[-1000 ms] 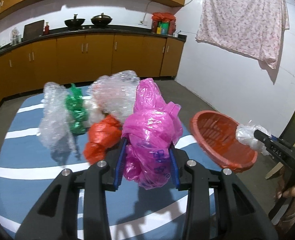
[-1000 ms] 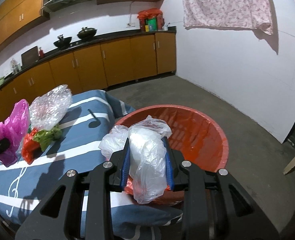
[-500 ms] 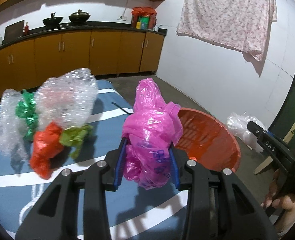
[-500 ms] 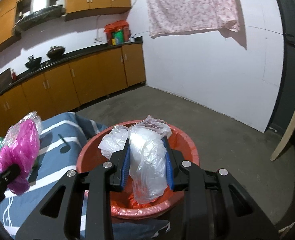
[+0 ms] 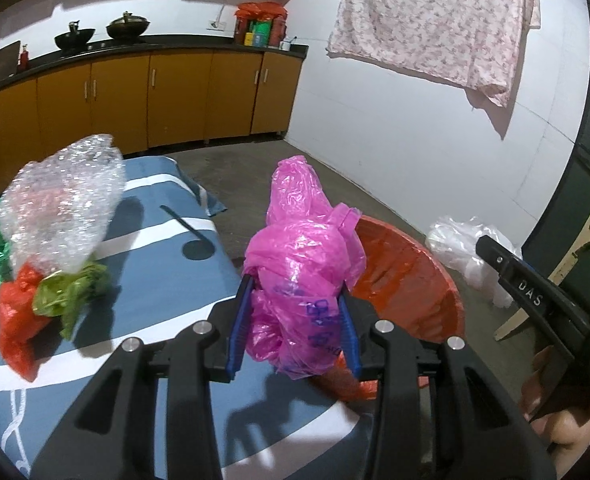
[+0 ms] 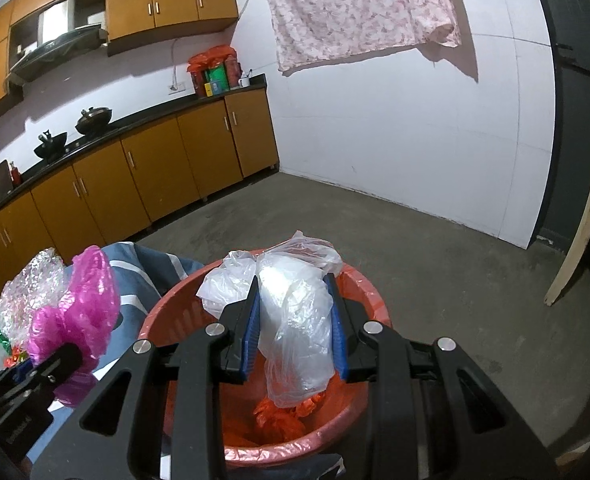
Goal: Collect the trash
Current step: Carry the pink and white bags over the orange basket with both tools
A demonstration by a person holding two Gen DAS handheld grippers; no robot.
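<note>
right gripper (image 6: 295, 322): clamped on a crinkly white plastic bag (image 6: 291, 312), hanging right over the red basket (image 6: 359, 408)
left gripper (image 5: 293, 326): pinching a crumpled pink bag (image 5: 303, 276), just beside the basket rim
step: drop-off, I'd say
next move: probably let the white bag go, then swing the pink one over

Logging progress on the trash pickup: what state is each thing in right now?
Left gripper: shut on pink bag, held up beside the bin.
Right gripper: shut on clear bag, over the bin.
Bin: open, lined, orange trash inside.
Bubble wrap: on the blue cloth.
Red bag: on the cloth.
Cabinet doors: closed.
</note>
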